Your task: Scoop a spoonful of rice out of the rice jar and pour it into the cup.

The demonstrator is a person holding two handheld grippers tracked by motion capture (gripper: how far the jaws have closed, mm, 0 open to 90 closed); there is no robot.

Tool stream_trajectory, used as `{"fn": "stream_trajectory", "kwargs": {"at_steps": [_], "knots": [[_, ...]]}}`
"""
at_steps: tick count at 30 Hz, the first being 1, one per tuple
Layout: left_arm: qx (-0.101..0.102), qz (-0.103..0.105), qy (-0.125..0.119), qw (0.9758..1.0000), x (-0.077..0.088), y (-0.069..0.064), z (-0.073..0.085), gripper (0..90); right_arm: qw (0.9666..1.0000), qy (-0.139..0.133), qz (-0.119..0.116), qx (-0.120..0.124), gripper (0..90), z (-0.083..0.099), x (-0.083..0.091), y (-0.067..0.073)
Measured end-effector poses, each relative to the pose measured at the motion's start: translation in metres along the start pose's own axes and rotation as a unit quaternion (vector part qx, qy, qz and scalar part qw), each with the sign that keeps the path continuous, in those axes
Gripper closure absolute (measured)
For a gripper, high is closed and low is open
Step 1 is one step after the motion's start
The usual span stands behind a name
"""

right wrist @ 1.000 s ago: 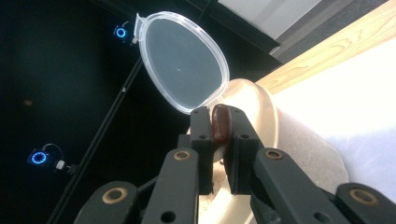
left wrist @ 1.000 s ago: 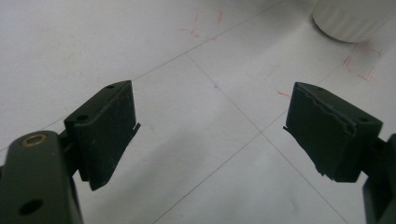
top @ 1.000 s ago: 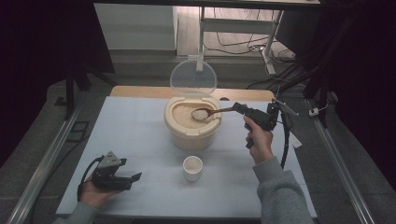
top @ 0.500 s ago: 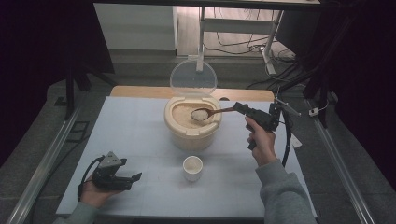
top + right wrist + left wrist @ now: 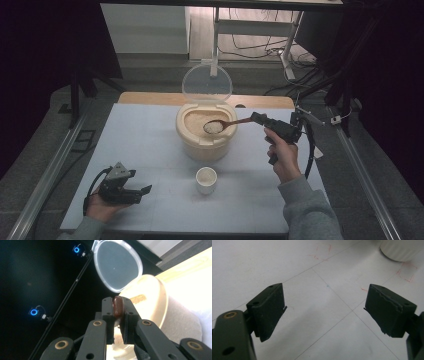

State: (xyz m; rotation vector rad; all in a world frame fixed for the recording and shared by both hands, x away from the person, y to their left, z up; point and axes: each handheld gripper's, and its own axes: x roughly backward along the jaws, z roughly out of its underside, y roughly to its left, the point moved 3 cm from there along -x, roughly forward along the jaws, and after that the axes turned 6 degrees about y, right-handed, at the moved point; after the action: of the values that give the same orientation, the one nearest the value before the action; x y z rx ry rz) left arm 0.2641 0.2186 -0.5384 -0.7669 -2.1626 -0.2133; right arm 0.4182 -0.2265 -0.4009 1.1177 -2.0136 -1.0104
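A cream rice container (image 5: 205, 139) stands at mid table with its clear lid (image 5: 206, 83) swung up behind it. My right gripper (image 5: 256, 119) is shut on the handle of a brown wooden spoon (image 5: 222, 124), whose bowl holds rice just above the container's opening. In the right gripper view the two jaws clamp the spoon handle (image 5: 118, 307), with the container (image 5: 150, 302) and lid (image 5: 117, 265) beyond. A small white cup (image 5: 206, 179) stands in front of the container. My left gripper (image 5: 145, 192) rests at the near left, open, with bare table between its jaws (image 5: 324, 312).
The pale table top (image 5: 140, 140) has thin grid lines and red marks. A wooden board (image 5: 150, 98) runs along its far edge. Metal rails (image 5: 45, 175) flank both sides. The cup's base (image 5: 402, 250) shows at the top right of the left gripper view.
The spoon with rice has shifted slightly, staying over the container's opening. The left hand and its gripper have not moved.
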Motion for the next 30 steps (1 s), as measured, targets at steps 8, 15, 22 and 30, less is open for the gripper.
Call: {"fn": "stream_trajectory", "kwargs": {"at_steps": [8,15,22,30], "knots": [[0.001,0.0,0.0,1.0,0.0,0.001,0.0,15.8,0.9997,0.025,-0.006,-0.001,82.7,0.009,0.008,0.001],[0.0,-0.002,0.002,1.0,-0.001,0.001,0.0,15.8,0.9989,0.046,-0.01,-0.009,82.7,0.02,0.012,-0.006],[-0.001,-0.002,0.003,1.0,-0.001,0.001,0.0,15.8,0.9975,0.068,-0.01,-0.018,82.7,0.032,0.015,-0.013],[0.0,-0.004,0.003,1.0,-0.001,0.001,0.0,15.7,0.9953,0.095,0.001,-0.018,82.7,0.047,0.013,-0.02]]}}
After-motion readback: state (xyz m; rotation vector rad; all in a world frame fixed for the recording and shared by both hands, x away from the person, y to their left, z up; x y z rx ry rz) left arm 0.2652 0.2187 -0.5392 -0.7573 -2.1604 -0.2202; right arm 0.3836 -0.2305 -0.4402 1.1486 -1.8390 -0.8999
